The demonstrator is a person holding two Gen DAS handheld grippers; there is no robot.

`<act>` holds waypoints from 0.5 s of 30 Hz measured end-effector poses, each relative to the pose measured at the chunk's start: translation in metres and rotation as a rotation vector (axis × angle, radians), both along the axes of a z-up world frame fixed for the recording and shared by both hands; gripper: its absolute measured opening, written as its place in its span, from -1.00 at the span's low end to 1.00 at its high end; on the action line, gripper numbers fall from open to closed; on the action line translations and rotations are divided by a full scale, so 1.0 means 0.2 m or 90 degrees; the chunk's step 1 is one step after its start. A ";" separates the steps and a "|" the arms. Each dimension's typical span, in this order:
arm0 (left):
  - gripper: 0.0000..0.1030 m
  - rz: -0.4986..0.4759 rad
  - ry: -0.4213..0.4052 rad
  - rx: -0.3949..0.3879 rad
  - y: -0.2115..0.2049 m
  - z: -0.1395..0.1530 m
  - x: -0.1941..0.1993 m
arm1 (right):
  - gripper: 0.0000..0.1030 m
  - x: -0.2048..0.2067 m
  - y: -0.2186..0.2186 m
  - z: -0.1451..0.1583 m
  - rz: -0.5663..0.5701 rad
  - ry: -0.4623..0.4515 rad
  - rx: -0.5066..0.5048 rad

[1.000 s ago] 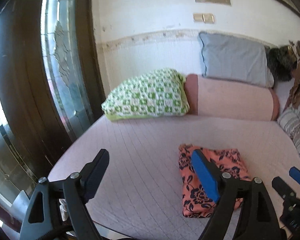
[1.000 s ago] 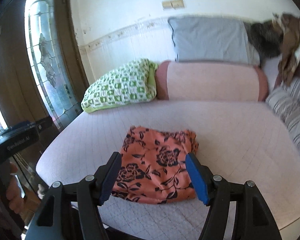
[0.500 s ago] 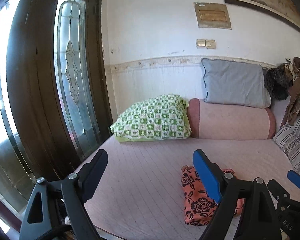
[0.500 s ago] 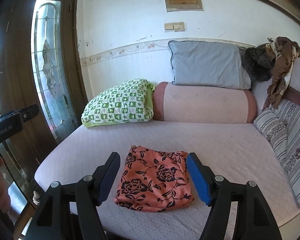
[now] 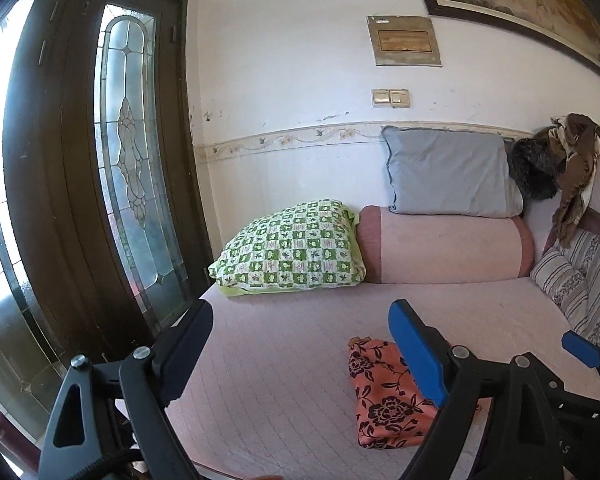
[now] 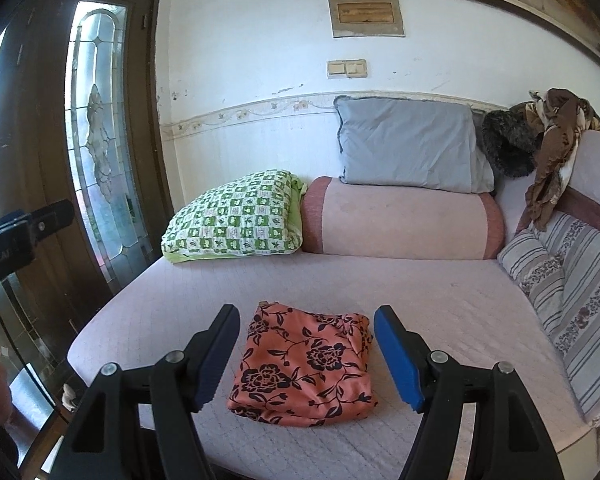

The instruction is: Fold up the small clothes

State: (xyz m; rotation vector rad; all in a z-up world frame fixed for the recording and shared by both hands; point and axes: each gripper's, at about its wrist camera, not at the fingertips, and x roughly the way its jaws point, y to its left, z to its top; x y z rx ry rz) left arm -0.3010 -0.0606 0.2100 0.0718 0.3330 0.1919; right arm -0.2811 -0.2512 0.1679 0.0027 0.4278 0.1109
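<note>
Item: one small garment (image 6: 304, 364), salmon-orange woven cloth printed with dark roses and trailing stems, recorded as already folded into a compact, roughly square packet with soft rounded edges and a bunched corner at its far right. It is laid flat on a pale pink quilted bed cover (image 6: 440, 304), whose surface is stitched in a fine grid. In the right wrist view the packet is seen framed between and just beyond the jaws of the right gripper (image 6: 305, 358), which are spread wide with nothing pressed between them and are held clear above the cloth. In the left wrist view the jaws of the left gripper (image 5: 300, 354) are likewise spread and empty; the garment is found beyond and below the blue-padded jaw, partly hidden by it. Each gripper is noted as black plastic, one jaw faced in blue, the other dark. Step in hand, as judged: the fold appears complete and the packet released. The next move is judged to call for setting the packet aside or fetching another piece; no unfolded garment is seen within reach of either pair of jaws. Beyond the jaws are listed a green-and-white checked pillow (image 6: 236, 216), a pink cylindrical bolster (image 6: 400, 222), a smooth grey-blue pillow (image 6: 408, 146) and a striped cushion (image 6: 572, 292).
</note>
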 end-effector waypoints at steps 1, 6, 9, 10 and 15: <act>0.74 -0.002 -0.001 0.001 0.00 0.00 0.00 | 0.42 0.00 0.00 0.00 -0.002 0.000 0.001; 0.74 -0.011 -0.007 0.000 -0.01 0.02 -0.02 | 0.42 -0.03 0.00 0.03 -0.009 -0.009 -0.006; 0.74 -0.019 -0.006 0.002 -0.01 0.03 -0.02 | 0.42 -0.04 0.00 0.05 -0.013 -0.014 -0.008; 0.74 -0.021 -0.007 0.003 -0.01 0.03 -0.03 | 0.42 -0.04 0.00 0.05 -0.015 -0.015 -0.008; 0.74 -0.048 -0.013 -0.003 -0.01 0.05 -0.05 | 0.42 -0.05 0.02 0.07 -0.020 -0.018 -0.014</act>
